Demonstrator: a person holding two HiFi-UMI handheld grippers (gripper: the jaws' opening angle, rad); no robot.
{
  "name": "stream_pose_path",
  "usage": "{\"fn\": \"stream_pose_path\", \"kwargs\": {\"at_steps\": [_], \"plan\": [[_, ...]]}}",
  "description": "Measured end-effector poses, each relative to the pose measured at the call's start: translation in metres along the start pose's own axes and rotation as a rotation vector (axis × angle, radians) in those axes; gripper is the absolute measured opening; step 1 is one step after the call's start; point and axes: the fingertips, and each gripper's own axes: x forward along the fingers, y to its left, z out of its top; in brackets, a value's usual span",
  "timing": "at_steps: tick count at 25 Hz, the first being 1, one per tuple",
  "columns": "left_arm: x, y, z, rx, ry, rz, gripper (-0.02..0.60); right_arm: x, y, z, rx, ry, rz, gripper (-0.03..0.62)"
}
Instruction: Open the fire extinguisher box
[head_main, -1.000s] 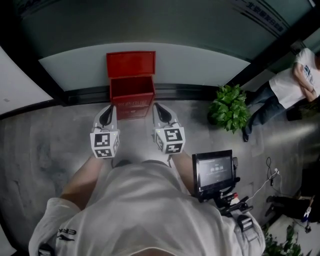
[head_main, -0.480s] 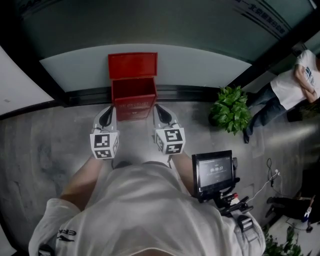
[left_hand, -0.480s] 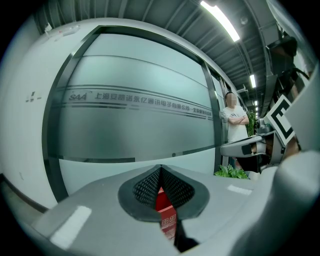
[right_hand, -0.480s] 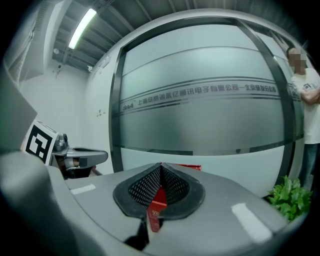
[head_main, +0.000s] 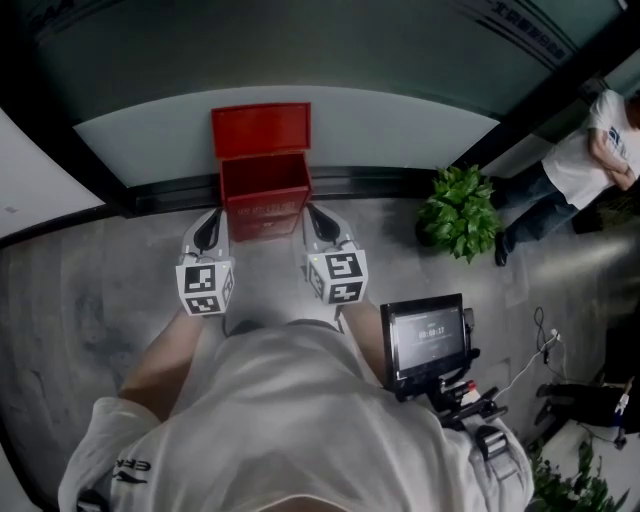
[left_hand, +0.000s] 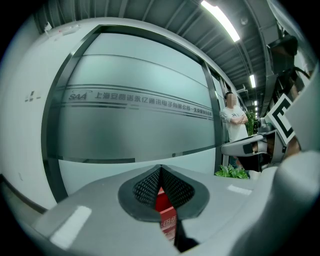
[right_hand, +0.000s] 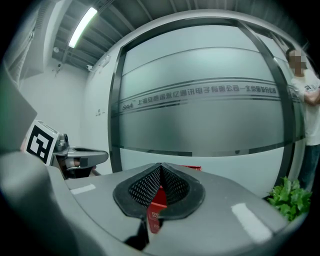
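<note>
A red fire extinguisher box stands on the floor against a frosted glass wall, its lid raised and leaning back on the glass. My left gripper hovers just left of the box front, shut and empty. To the right of the box front my right gripper is also shut with nothing in it. Through each pair of closed jaws a sliver of the red box shows, in the left gripper view and in the right gripper view.
A potted green plant sits on the floor to the right of the box. Beyond it stands a person in a white shirt. A small monitor rig hangs at my right side. The grey floor spreads to the left.
The view has shifted slightly; both grippers and the box sit a touch higher and further left in the picture. The jaws have stayed shut.
</note>
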Motion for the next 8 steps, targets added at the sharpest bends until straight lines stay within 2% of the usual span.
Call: {"fn": "stream_pose_path", "kwargs": {"at_steps": [8], "plan": [[0.004,0.011,-0.005,-0.009,-0.004,0.0,0.002,0.009,0.006,-0.001,-0.007,-0.002,-0.006,0.011]]}}
